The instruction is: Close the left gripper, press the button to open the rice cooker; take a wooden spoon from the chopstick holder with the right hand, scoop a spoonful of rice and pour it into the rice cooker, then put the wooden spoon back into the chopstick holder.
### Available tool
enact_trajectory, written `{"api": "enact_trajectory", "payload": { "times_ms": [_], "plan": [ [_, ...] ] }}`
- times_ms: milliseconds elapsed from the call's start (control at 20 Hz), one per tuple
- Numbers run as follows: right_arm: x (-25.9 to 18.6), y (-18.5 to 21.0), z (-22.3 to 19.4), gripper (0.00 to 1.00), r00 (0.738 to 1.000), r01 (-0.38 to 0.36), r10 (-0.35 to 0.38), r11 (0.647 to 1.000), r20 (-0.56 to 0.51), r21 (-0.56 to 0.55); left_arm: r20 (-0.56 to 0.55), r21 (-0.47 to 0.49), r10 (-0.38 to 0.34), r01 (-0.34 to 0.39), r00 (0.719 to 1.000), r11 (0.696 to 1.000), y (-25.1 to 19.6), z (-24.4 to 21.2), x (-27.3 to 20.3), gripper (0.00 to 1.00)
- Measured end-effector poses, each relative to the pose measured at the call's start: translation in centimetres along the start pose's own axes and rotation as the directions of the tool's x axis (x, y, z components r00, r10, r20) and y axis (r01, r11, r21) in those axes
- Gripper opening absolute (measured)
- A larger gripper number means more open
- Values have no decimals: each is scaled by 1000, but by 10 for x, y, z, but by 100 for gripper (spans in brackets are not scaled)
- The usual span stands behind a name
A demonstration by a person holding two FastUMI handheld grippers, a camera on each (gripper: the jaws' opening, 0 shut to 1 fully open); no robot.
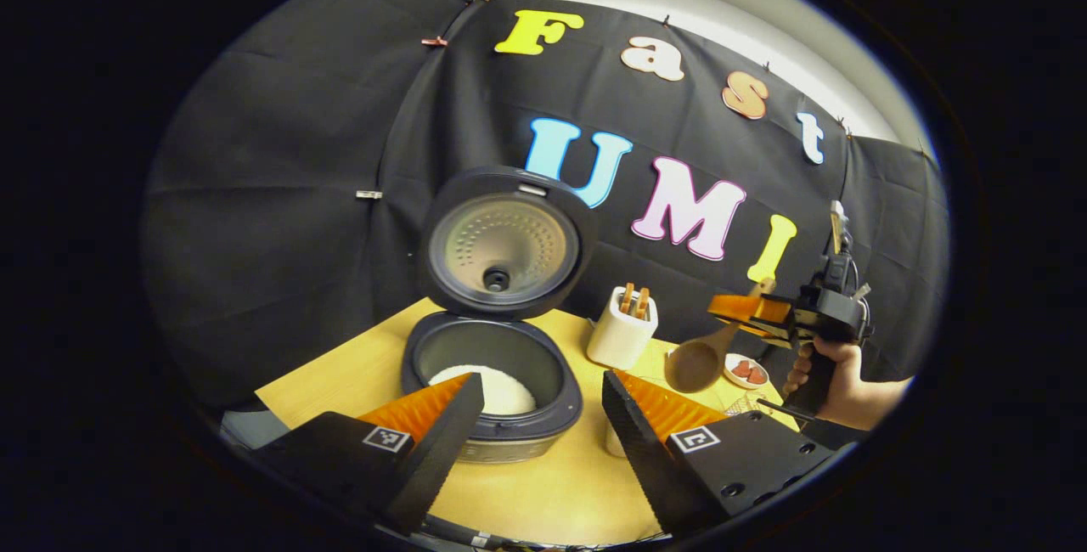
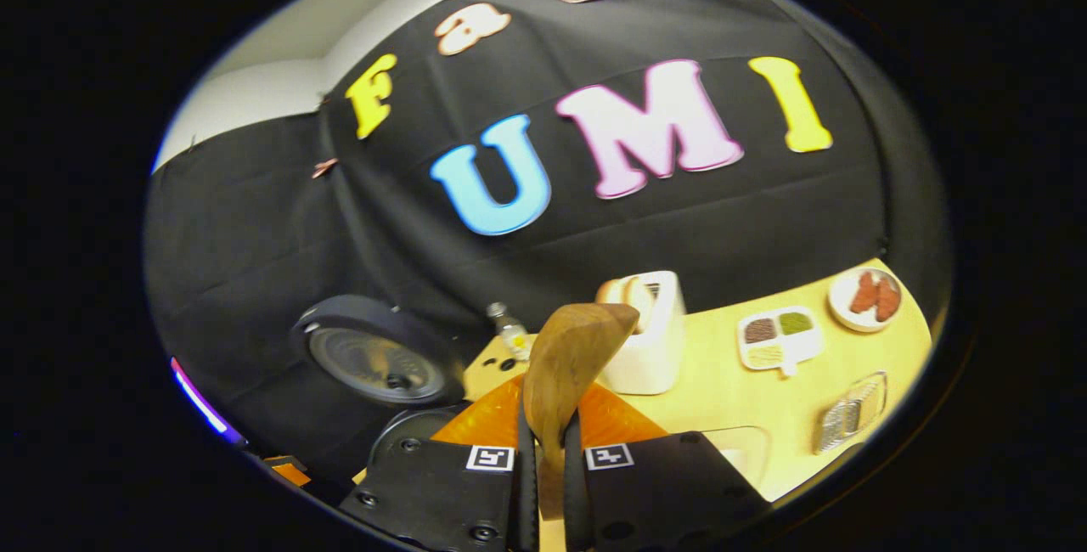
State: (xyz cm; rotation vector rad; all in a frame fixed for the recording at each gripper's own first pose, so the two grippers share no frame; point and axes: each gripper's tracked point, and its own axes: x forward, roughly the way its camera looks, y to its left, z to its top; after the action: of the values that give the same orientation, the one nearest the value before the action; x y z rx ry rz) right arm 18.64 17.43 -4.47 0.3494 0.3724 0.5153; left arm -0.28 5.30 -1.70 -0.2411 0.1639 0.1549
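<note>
The rice cooker [image 1: 492, 416] stands open on the table, lid [image 1: 501, 246] raised, with white rice [image 1: 501, 386] in its pot. My left gripper [image 1: 541, 386] hovers open just in front of it, holding nothing. The white chopstick holder [image 1: 622, 335] with wooden utensils stands right of the cooker. Farther right, a hand [image 1: 836, 382] holds my right gripper [image 1: 747, 314], shut on the wooden spoon [image 1: 701, 361]; its bowl hangs down and looks empty. In the right gripper view the spoon [image 2: 569, 357] rises between the right gripper's [image 2: 550, 429] fingers, with the holder [image 2: 650, 340] behind and the cooker lid [image 2: 378, 361] at left.
On the yellow table [image 2: 747, 399] sit a divided dish [image 2: 777, 337], a plate of red pieces [image 2: 864, 297], a wire piece [image 2: 853, 412], a clear container [image 2: 739, 450] and a small bottle [image 2: 509, 333]. The black cloth wall is close behind.
</note>
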Motion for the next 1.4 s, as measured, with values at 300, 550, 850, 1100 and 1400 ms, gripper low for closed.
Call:
{"api": "enact_trajectory", "payload": {
  "times_ms": [300, 550, 850, 1100, 1400],
  "plan": [
    [-40, -159, 52, 16, 961, 247, -262, 957, 85, 151, -20, 3, -11, 11, 1000, 1000, -42, 4, 27, 95],
    [-56, -252, 60, 16, 915, 361, -396, 888, 78, 284, -17, 45, 44, -43, 999, 998, -56, 12, 41, 95],
    [-47, -325, 24, 16, 879, 453, -477, 830, -8, 326, -5, 55, 179, -178, 984, 982, -64, 15, 39, 95],
    [-46, -359, 9, 16, 864, 482, -502, 799, -42, 361, -1, 67, 237, -237, 971, 969, -76, 16, 35, 95],
    [-32, -351, -38, 16, 853, 521, -503, 809, -137, 274, 67, 92, 256, -262, 964, 961, -79, 45, 33, 95]
  ]
}}
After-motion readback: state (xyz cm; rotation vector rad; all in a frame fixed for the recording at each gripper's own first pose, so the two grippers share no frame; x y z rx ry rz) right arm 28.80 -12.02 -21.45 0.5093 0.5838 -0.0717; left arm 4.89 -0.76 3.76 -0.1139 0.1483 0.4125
